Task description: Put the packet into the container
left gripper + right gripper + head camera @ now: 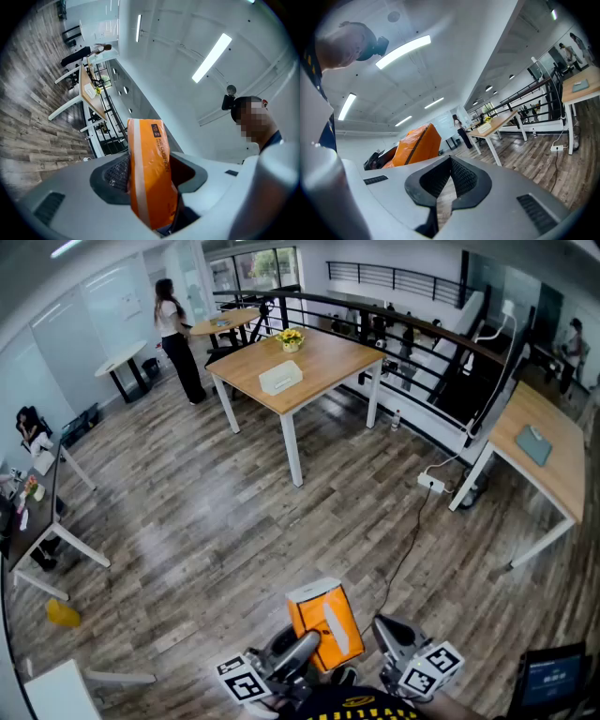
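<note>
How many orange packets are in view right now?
1: the orange packet is clamped in the jaws of the left gripper. No other shows; more may lie out of view.

- Wooden table mid-room, yellow flowers on top
- Person standing far left by a round table
- Black railing behind
- Power strip on plank floor

Wooden table with white container and yellow flowers
</note>
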